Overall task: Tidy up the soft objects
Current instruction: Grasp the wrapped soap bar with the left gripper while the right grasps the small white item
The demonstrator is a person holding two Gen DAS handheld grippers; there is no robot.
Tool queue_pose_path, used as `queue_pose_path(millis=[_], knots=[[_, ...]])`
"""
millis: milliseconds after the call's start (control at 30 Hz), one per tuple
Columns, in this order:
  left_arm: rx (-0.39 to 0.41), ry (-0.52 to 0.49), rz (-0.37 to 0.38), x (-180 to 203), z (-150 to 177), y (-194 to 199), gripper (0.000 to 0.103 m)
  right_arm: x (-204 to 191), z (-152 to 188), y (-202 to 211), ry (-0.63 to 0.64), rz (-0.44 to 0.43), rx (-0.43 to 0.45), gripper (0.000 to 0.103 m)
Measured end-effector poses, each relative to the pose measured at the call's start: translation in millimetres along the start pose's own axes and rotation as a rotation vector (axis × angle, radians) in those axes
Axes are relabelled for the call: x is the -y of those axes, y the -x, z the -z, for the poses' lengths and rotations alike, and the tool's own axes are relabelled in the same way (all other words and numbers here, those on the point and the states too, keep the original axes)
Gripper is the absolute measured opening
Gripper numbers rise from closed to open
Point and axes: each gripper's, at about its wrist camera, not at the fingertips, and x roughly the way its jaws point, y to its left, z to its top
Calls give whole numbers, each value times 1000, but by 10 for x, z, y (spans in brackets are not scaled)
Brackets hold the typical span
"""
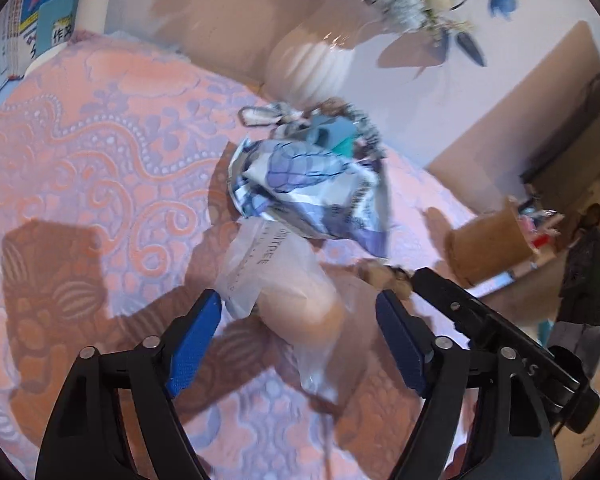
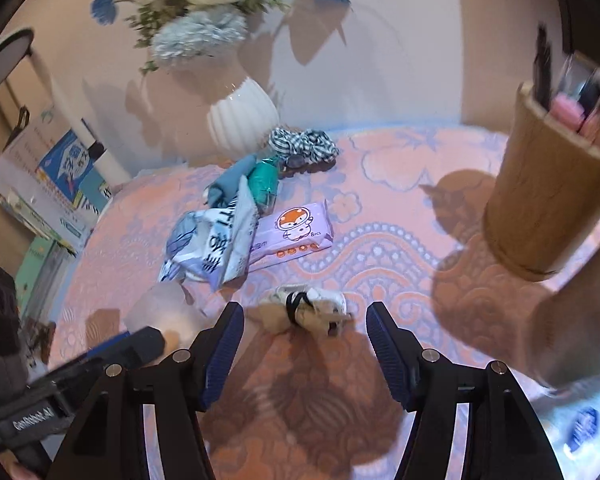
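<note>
On embossed pink cloth [image 2: 400,208], crinkly clear bag [image 1: 284,300] btwn spread left claw [image 1: 300,332], right claw [image 2: 304,340] apart w/ soft cream bundle [image 2: 304,308].

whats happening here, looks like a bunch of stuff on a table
A person holds a hand-held gripper in each hand over a pink patterned tablecloth strewn with soft items. The left hand-held gripper is open around a peach-coloured item in a clear plastic bag. The right hand-held gripper is open just short of a cream bundle tied with a black band. Neither has gripped anything. A blue-and-white packet, a purple tissue pack and a checked scrunchie lie beyond, near a white vase.
</note>
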Motion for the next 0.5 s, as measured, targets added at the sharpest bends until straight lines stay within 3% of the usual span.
queue_pose_path(millis=[100, 200, 267, 300, 367, 500], knots=[[-18, 2, -25, -17, 7, -159, 64, 37, -25, -134, -1, -11, -16, 62], [15, -40, -52, 26, 4, -175, 54, 33, -37, -231, 2, -17, -24, 62], [15, -56, -43, 36, -3, -195, 43, 31, -35, -263, 7, -21, -21, 62], [15, -73, -39, 45, -8, -200, 41, 18, -32, -293, 10, -26, -26, 62], [17, -105, -40, 68, -7, -189, 40, -9, -9, -328, 23, -34, -38, 47], [29, -176, -32, 71, 10, -24, 40, -33, 59, -247, 20, -8, -27, 43]])
